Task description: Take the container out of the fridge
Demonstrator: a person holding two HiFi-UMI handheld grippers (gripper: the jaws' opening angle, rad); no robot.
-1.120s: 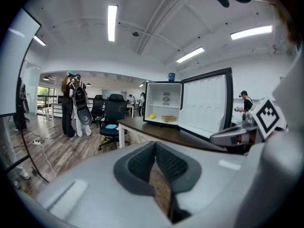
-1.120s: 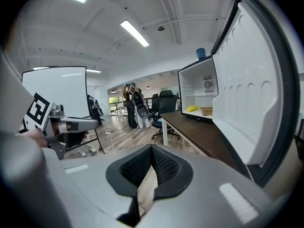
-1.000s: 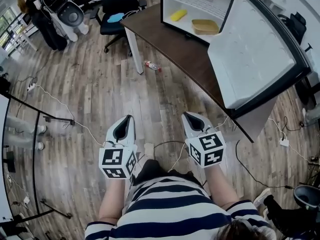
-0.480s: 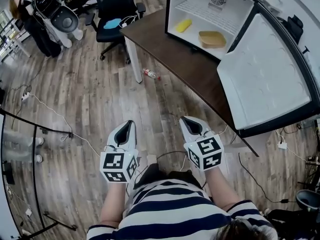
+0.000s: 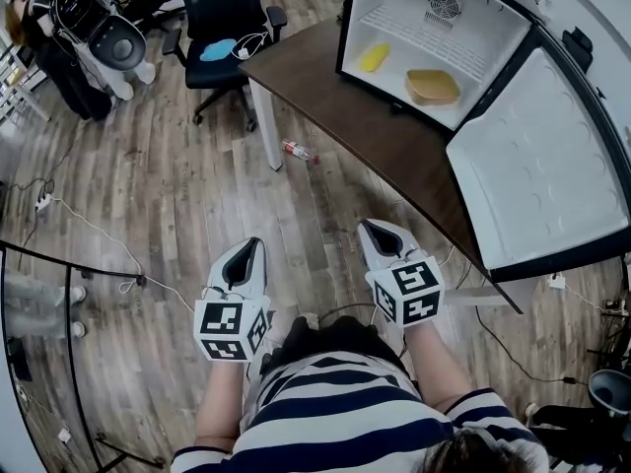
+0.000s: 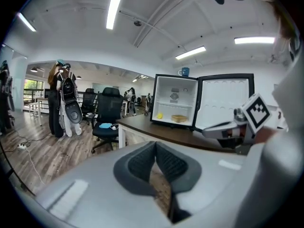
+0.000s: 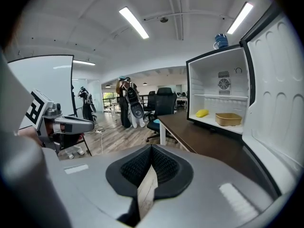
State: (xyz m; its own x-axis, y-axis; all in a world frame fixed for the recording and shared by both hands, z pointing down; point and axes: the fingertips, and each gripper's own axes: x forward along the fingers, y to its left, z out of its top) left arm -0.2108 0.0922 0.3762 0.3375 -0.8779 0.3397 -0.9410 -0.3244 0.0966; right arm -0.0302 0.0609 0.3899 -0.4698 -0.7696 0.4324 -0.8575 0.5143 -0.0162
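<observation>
A tan container point(image 5: 432, 86) sits on the floor of the small open fridge point(image 5: 394, 3), with a yellow object point(image 5: 374, 58) to its left. The fridge stands on a brown desk point(image 5: 365, 126), and its white door point(image 5: 537, 180) hangs open to the right. Both grippers are held low over the wooden floor, well short of the desk. My left gripper point(image 5: 251, 247) is shut with nothing in it, and so is my right gripper point(image 5: 375, 231). The right gripper view shows the container point(image 7: 228, 119) far ahead at the right of my right gripper point(image 7: 151, 153). The left gripper view shows it point(image 6: 179, 118) small beyond my left gripper point(image 6: 156, 148).
A black office chair point(image 5: 225, 28) stands at the desk's left end. A small bottle point(image 5: 296, 151) lies on the floor by the desk leg. A person point(image 5: 59, 37) with equipment stands at the far left. Cables trail over the floor. A blue mug point(image 6: 184, 71) tops the fridge.
The head view has shifted, so the fridge now shows more of its inside and sits farther right. Both grippers have kept nearly the same pose and stay shut.
</observation>
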